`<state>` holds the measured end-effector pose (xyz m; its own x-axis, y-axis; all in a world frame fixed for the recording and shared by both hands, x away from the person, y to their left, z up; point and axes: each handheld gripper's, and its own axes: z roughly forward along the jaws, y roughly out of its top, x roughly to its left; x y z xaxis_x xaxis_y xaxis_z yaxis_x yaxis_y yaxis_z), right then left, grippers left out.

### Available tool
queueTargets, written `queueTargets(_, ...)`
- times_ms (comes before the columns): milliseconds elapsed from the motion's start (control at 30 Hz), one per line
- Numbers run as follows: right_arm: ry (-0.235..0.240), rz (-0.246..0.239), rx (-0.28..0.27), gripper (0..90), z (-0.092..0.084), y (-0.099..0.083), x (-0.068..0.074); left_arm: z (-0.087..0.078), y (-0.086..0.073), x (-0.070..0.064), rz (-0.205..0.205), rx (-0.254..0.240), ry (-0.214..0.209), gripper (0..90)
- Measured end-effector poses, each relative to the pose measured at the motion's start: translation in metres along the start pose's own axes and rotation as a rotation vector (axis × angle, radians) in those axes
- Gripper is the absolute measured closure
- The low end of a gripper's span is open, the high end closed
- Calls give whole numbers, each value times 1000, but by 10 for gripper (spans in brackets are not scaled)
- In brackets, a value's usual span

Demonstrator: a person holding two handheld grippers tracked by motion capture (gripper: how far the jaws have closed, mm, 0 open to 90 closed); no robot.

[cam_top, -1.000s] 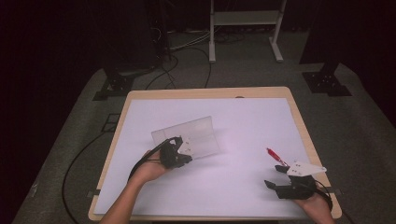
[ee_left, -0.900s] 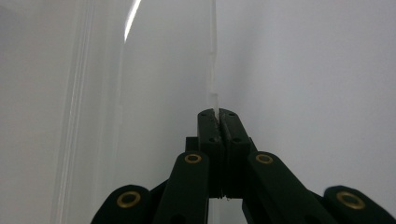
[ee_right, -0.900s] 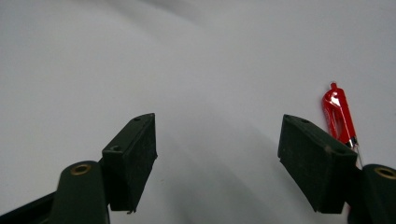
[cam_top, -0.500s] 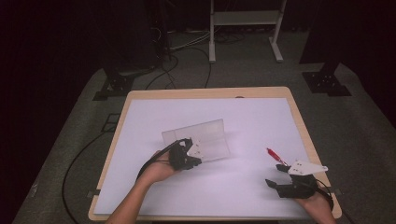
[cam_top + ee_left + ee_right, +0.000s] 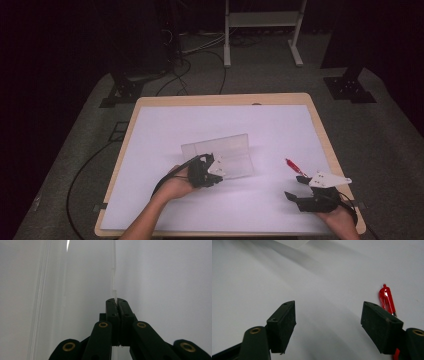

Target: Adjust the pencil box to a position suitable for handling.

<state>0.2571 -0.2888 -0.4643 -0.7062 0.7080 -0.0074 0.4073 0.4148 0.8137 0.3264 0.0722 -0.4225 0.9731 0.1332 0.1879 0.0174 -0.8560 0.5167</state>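
1. Pinching the edge of a clear plastic sheet [image 5: 220, 155], the left hand-held gripper [image 5: 209, 169] sits near the middle of the white surface [image 5: 165, 130]; its own view shows the black jaws pressed together on the thin transparent edge [image 5: 115, 293], which runs straight up from the tips.
2. The clear plastic sheet is curved or folded, its upper part standing off the surface and its lower edge lying beside the left hand [image 5: 177, 184].
3. The right hand-held gripper [image 5: 300, 187] rests at the near right corner of the surface, a grey three-cornered plate [image 5: 327, 180] on top, held in the right hand [image 5: 340, 215].
4. In its own view the right hand-held gripper [image 5: 328, 317] has its jaws spread wide with nothing but bare white surface between them.
5. A red pen [image 5: 292, 165] lies on the surface just ahead of the right hand-held gripper, apart from the sheet; in the right gripper view the red pen [image 5: 387, 300] lies just beside the right-hand jaw, partly hidden behind it.
6. Black cables [image 5: 190, 70] trail across the grey floor beyond the surface.
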Motion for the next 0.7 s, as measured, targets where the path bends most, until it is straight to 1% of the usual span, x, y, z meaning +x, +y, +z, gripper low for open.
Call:
queueTargets(167, -2, -2, -1, 272, 0, 0, 0, 5, 0, -4, 10, 13, -15, 891)
queueTargets(233, -3, -3, -1, 272, 0, 0, 0, 7, 0, -6, 10, 9, -21, 891)
queueTargets(267, -3, -4, -1, 272, 0, 0, 0, 8, 0, -7, 14, 11, -34, 891)
queueTargets(433, -1, -5, 0, 272, 0, 0, 0, 11, 0, -9, 14, 8, -36, 891)
queueTargets(700, 1, -6, 3, 272, 1, 0, 0, 14, 1, -10, 15, 9, -59, 891)
